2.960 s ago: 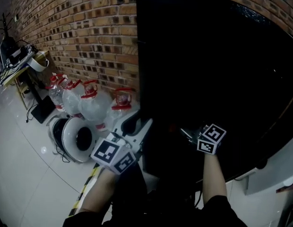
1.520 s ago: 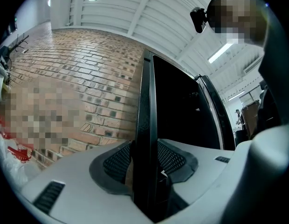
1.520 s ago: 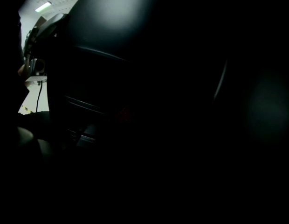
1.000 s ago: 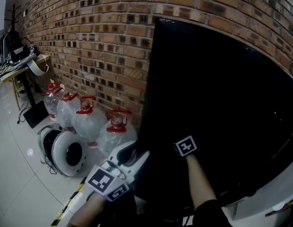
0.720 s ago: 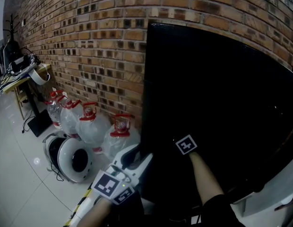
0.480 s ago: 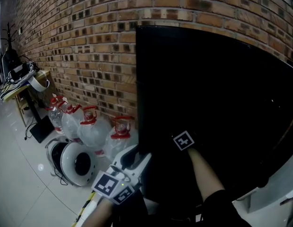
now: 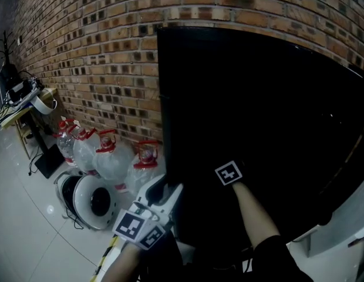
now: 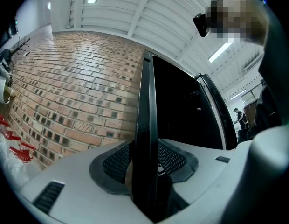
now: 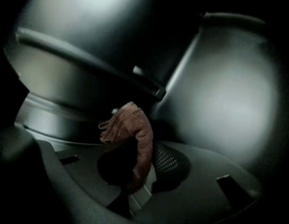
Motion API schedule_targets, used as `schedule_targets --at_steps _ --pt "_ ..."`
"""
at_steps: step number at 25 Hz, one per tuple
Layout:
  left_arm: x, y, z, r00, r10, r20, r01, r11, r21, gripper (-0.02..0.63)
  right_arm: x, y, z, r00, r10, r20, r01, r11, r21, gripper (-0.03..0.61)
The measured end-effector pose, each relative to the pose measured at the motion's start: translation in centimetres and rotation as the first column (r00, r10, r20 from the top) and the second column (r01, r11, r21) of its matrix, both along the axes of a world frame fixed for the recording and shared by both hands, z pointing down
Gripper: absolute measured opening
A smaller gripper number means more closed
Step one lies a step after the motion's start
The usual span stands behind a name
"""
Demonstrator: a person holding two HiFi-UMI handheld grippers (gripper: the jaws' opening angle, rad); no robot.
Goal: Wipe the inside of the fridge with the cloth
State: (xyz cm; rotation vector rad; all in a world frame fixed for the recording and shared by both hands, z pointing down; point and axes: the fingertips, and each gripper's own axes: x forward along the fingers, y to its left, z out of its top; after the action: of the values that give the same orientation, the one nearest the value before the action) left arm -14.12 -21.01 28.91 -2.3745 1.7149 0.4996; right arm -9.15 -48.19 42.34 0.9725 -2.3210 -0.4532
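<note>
The black fridge door (image 7: 258, 110) stands open in front of me. My left gripper (image 7: 170, 194) is shut on the door's thin left edge (image 8: 145, 101); in the left gripper view the panel runs upright between its pads (image 8: 170, 157). My right arm reaches into the dark fridge in the head view, where only its marker cube (image 7: 229, 173) shows. In the right gripper view, the right gripper (image 9: 140, 164) is shut on a reddish-brown cloth (image 9: 134, 129), whose bunched top stands up close to a curved grey inner wall (image 9: 228, 101) and a ledge (image 9: 88, 64).
A brick wall (image 7: 100, 51) runs behind the fridge. Several water jugs with red caps (image 7: 111, 157) and a round white appliance (image 7: 88, 200) sit on the tiled floor at left. A cluttered table (image 7: 17, 96) stands far left. Yellow-black tape (image 7: 108, 256) marks the floor.
The right gripper has moved a little up and deeper into the fridge with the cloth. The left gripper has stayed clamped on the door edge.
</note>
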Motion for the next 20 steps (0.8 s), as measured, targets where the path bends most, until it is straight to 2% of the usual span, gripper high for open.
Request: schedule_targets --at_steps 3,6,9,12,15,17,19,20 --pt "0.3 -0.1 0.0 1.0 -0.001 -0.002 0.001 1.0 -0.006 0.186 1.5 0.7 -2.8 0.998 0.017 0.062 -0.019 0.999 0.043 0.078" --pt "0.3 -0.2 -0.2 1.0 -0.003 0.016 0.003 1.0 -0.018 0.184 2.9 1.2 -7.0 0.983 0.031 0.178 -0.046 0.996 0.078 0.078" --pt "0.3 -0.3 -0.3 0.999 0.004 0.038 -0.002 0.999 -0.04 0.186 4.1 1.1 -12.3 0.939 0.03 0.341 -0.057 0.996 0.068 0.078" --pt "0.4 -0.3 -0.4 0.997 0.001 0.08 0.003 0.998 -0.057 0.186 4.6 1.2 -18.1 0.892 0.009 0.453 -0.053 0.995 0.084 0.078" --pt "0.4 0.8 -1.4 0.996 0.011 0.091 -0.011 1.0 -0.003 0.183 4.4 1.5 -22.6 0.852 -0.025 0.523 -0.032 0.995 0.1 0.078" --pt "0.3 1.3 -2.9 0.996 0.032 0.077 -0.036 0.998 0.049 0.183 4.2 1.6 -26.3 0.796 -0.057 0.602 -0.011 0.994 0.109 0.078" --pt "0.3 1.2 -4.0 0.994 0.058 0.089 -0.063 0.996 0.06 0.183 3.8 1.4 -30.0 0.701 -0.08 0.708 0.024 0.996 0.089 0.078" --pt "0.4 1.0 -4.2 0.992 0.069 0.108 -0.075 0.996 0.052 0.183 3.5 1.2 -31.4 0.664 -0.083 0.743 0.036 0.996 0.08 0.078"
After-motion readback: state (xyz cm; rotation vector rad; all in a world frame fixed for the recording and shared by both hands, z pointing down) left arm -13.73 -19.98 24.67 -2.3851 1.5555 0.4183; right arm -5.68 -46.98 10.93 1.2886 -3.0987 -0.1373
